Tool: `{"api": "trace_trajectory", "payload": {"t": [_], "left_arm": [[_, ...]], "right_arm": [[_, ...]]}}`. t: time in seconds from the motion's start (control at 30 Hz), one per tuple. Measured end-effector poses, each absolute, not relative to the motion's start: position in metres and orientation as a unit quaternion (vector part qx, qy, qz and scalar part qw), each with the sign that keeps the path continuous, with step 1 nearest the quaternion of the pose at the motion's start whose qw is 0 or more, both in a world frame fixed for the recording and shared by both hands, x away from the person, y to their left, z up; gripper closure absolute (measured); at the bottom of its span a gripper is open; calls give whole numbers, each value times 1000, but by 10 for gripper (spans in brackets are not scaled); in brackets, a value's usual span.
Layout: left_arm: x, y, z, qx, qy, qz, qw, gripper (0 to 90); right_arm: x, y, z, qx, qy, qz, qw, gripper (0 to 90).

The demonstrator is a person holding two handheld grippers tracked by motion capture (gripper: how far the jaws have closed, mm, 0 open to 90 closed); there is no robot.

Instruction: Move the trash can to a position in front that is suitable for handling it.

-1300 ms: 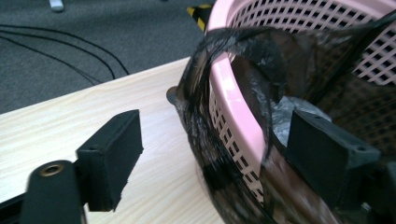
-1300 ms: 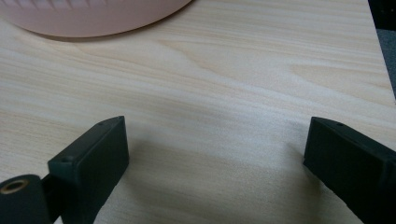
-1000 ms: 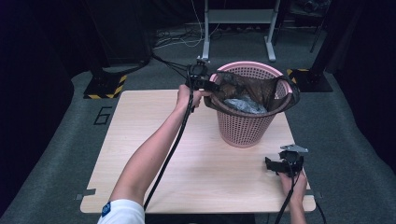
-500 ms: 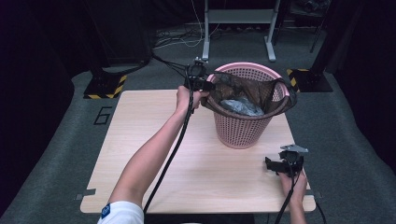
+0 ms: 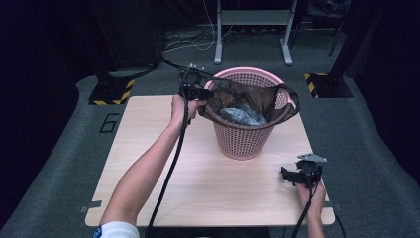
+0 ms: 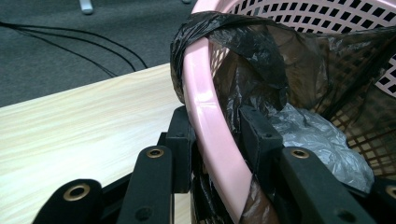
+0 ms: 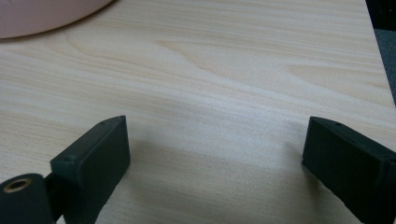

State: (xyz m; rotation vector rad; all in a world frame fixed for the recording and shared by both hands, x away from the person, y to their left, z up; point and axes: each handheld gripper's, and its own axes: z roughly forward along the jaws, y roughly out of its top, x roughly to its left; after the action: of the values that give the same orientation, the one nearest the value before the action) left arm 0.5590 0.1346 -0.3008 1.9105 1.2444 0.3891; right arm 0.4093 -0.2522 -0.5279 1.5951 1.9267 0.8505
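A pink mesh basket (image 5: 243, 136) stands at the back of the wooden table (image 5: 148, 144), lined with a black plastic bag (image 5: 270, 96) whose edge folds over the rim. Crumpled grey plastic (image 5: 241, 115) lies inside. My left gripper (image 5: 200, 92) is at the basket's left rim. In the left gripper view, its jaws (image 6: 217, 135) have just been closing and now straddle the pink rim (image 6: 203, 79), pressing it and the black bag (image 6: 252, 42) from both sides. My right gripper (image 5: 291, 174) rests open near the table's front right, with only bare wood between its jaws (image 7: 215, 154).
Dark floor surrounds the table, with cables and a metal stand's legs (image 5: 250, 47) behind the basket. Yellow-black floor markers (image 5: 111, 91) lie at the back left and back right. The table's right edge (image 7: 378, 51) is close to my right gripper.
My left gripper has closed on the basket rim and moved left a little, drawing the basket with it. The right gripper has stayed put.
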Motion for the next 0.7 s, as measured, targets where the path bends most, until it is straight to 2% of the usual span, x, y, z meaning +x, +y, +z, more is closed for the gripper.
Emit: {"api": "trace_trajectory", "payload": {"t": [0.7], "left_arm": [[535,220,-305,727,526,165,409,676]], "right_arm": [[409,-252,-528,585,707,311,249,69]]}}
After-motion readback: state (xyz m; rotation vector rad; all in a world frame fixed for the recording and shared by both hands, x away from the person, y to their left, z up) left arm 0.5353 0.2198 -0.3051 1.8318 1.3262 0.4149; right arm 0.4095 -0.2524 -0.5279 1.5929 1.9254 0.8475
